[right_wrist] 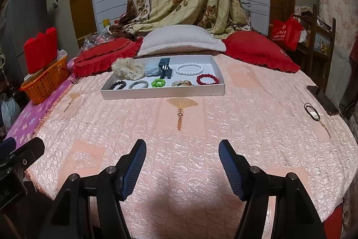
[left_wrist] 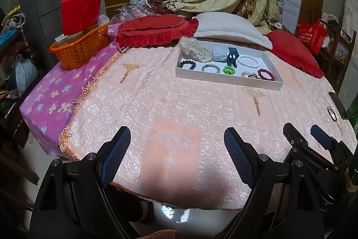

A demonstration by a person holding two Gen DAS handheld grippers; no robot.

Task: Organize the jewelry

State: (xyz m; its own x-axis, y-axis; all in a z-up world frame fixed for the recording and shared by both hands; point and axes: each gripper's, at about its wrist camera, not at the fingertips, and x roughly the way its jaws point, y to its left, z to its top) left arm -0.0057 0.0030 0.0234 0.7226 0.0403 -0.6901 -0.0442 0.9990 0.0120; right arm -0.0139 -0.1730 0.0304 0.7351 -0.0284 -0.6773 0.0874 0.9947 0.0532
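Note:
A white tray [right_wrist: 161, 93] lies on the pink bedspread toward the pillows. In it are a cream scrunchie [right_wrist: 128, 68], a pale blue scrunchie [right_wrist: 152, 69], a dark hair claw [right_wrist: 165, 70], a white bead bracelet [right_wrist: 189, 69], a dark red one [right_wrist: 207, 79], a green one [right_wrist: 158, 82], a grey one [right_wrist: 138, 85], a black one [right_wrist: 118, 85] and a mixed piece [right_wrist: 181, 83]. Black hair ties [right_wrist: 311, 110] lie loose at the right edge. My left gripper [left_wrist: 176, 140] and right gripper [right_wrist: 182, 152] both hang open over the near bedspread, empty, well short of the tray [left_wrist: 226, 81].
An orange basket [left_wrist: 81, 46] with red boxes stands on the purple sheet at the left. Red cushions [right_wrist: 259, 53] and a white pillow [right_wrist: 181, 39] lie behind the tray. A dark flat object [right_wrist: 322, 97] sits at the bed's right edge. The right gripper's fingers [left_wrist: 322, 138] show in the left wrist view.

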